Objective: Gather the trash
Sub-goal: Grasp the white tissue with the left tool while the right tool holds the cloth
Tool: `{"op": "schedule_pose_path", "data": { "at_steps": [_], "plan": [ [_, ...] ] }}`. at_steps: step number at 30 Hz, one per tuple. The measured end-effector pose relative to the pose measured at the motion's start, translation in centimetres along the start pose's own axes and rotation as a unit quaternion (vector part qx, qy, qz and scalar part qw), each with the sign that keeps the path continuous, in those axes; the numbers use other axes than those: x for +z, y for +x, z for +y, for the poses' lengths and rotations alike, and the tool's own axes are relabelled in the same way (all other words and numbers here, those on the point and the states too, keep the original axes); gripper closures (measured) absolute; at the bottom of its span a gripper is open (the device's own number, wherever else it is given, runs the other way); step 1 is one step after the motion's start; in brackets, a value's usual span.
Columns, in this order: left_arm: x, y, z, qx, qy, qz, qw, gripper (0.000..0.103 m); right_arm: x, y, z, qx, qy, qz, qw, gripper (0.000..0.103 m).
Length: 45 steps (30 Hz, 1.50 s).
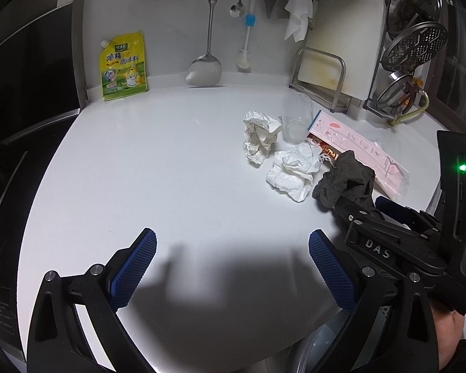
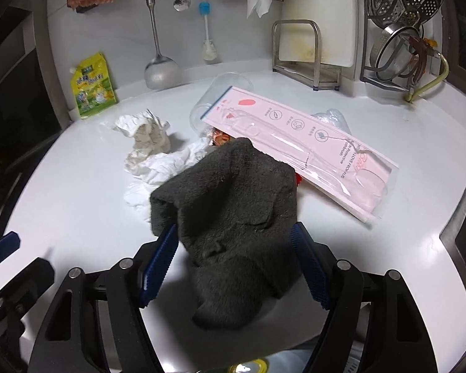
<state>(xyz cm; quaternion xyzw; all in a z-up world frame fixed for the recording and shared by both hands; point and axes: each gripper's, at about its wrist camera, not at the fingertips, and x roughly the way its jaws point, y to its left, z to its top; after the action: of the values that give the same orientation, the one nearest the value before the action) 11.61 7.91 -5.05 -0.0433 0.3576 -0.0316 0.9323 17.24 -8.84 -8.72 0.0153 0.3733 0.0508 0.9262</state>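
So the white countertop (image 1: 139, 155) is smooth and glossy, and all the trash sits in one pile around the clear plastic cup (image 1: 296, 118). Just left of the cup there's a crumpled paper ball (image 1: 261, 135) with printed lines, stiff and creased. In front of the cup is a softer white tissue wad (image 1: 292, 171), all wrinkles. Right of the cup, touching it, lies a long flat pink package (image 2: 298, 143) with a clear plastic window, and a bit of orange wrapper (image 2: 219, 138) peeks out from under it.

The right gripper (image 2: 233, 261) has a fuzzy dark grey cloth (image 2: 233, 217) bunched between its ribbed blue pads (image 2: 158, 261). The jaws stand fairly wide, and the cloth fills the gap and looks held on both sides. It droops in front of the cup, over the tissue's edge.

The left gripper (image 1: 233, 267) is spread wide with nothing in it, over bare counter well in front of the cup.

Far left of the cup, a yellow spouted pouch (image 1: 124, 65) leans on the wall.
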Motion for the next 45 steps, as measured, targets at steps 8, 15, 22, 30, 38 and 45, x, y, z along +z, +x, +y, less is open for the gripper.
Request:
{"op": "schedule_pose_path", "data": {
  "at_steps": [8, 15, 22, 30, 38, 45],
  "plan": [
    [0.3, 0.4, -0.6, -0.009, -0.004, 0.005, 0.9999, 0.006, 0.2, -0.6, -0.3, 0.033, -0.008, 0.002, 0.999, 0.074],
    [1.0, 1.1, -1.2, -0.015, -0.004, 0.008, 0.9999, 0.006, -0.1, -3.0, -1.1, 0.058, 0.002, -0.031, 0.998, 0.08],
    [2.1, 2.6, -2.3, -0.017, -0.01, 0.015, 0.9997, 0.006, 0.7, -5.6, -3.2, 0.058, 0.014, -0.06, 0.996, 0.081],
    [4.0, 5.9, -4.5, -0.003, -0.009, 0.023, 0.9997, 0.006, 0.9, -7.1, -7.1, 0.045, 0.044, -0.079, 0.995, 0.081],
    [5.3, 8.9, -6.6, 0.016, -0.003, 0.048, 0.9987, 0.006, 0.3, -7.0, -10.0, 0.056, 0.077, -0.08, 0.992, 0.081],
    [5.3, 10.3, -7.9, 0.026, 0.01, 0.074, 0.9969, 0.008, -0.2, -6.6, -10.8, 0.063, 0.086, -0.079, 0.991, 0.081]
  ]
}}
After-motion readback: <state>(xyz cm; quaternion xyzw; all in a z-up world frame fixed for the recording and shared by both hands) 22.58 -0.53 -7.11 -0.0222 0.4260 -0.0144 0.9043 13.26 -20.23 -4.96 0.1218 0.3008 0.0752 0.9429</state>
